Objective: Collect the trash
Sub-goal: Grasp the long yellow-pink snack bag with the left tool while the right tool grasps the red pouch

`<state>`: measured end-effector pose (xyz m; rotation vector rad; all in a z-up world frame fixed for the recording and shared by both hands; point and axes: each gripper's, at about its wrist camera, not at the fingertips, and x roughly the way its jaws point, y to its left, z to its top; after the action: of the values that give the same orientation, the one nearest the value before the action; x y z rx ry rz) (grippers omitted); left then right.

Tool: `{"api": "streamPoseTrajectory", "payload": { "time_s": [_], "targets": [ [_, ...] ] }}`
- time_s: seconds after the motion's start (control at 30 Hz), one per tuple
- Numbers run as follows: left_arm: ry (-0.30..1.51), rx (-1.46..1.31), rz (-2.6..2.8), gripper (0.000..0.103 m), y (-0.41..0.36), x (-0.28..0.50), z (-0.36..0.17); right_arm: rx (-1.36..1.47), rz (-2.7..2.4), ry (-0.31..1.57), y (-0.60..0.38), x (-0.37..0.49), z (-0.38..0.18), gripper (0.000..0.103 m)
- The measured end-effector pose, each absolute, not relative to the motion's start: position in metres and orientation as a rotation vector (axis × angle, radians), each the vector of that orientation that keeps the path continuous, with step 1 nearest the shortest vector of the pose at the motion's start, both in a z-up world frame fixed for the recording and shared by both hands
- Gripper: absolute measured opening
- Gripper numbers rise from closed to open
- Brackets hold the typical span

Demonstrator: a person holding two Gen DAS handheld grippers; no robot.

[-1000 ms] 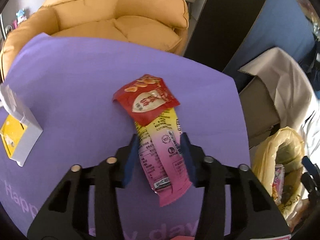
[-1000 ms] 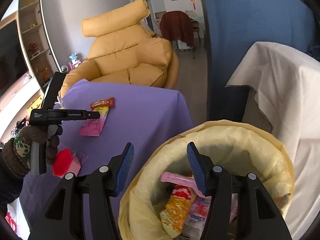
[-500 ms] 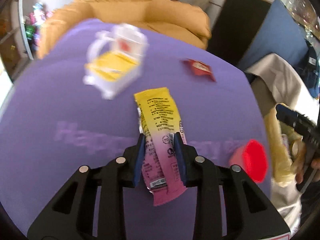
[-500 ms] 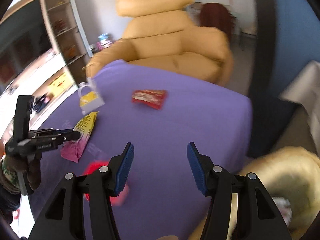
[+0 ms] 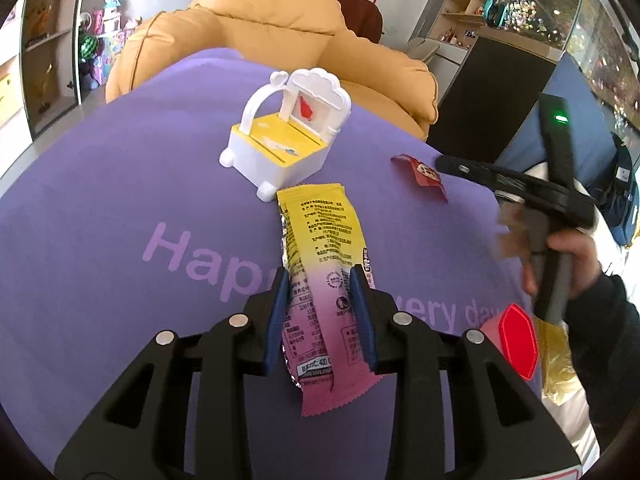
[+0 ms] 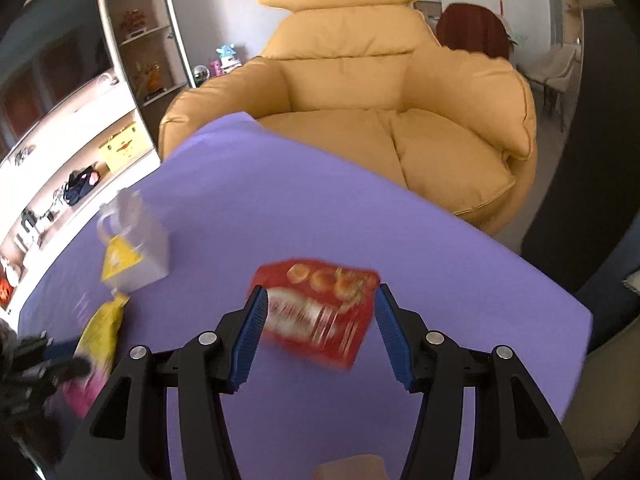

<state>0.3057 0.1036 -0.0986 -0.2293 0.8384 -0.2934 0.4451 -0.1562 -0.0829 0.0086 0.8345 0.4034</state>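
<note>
the left gripper (image 5: 320, 312) pinches the yellow-pink wrapper (image 5: 320, 256) mid-tabletop, still to be binned, while the right gripper (image 6: 318, 330) straddles the red packet (image 6: 320, 316) toward the far right edge, jaws wide, not yet grasped.

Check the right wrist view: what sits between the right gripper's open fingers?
The red snack packet lies flat on the purple tablecloth between the right gripper fingers, which stand open on either side of it. The view is motion-blurred, so contact cannot be told.
</note>
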Motion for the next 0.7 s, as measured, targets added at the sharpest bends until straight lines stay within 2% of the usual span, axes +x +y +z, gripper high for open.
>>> {"api": "streamPoseTrajectory", "payload": {
  "time_s": [0.23,0.47,0.7],
  "targets": [
    [0.849,-0.271,-0.316,0.035,0.107,0.306,-0.101,0.005,0.431,0.914,-0.149,0.479,-0.099,0.056],
    [0.848,-0.285,-0.323,0.037,0.108,0.305,-0.101,-0.126,0.434,0.928,-0.129,0.461,-0.101,0.058],
    [0.847,-0.291,-0.338,0.041,0.108,0.307,-0.101,-0.078,0.579,0.935,-0.125,0.442,-0.102,0.061]
  ]
}}
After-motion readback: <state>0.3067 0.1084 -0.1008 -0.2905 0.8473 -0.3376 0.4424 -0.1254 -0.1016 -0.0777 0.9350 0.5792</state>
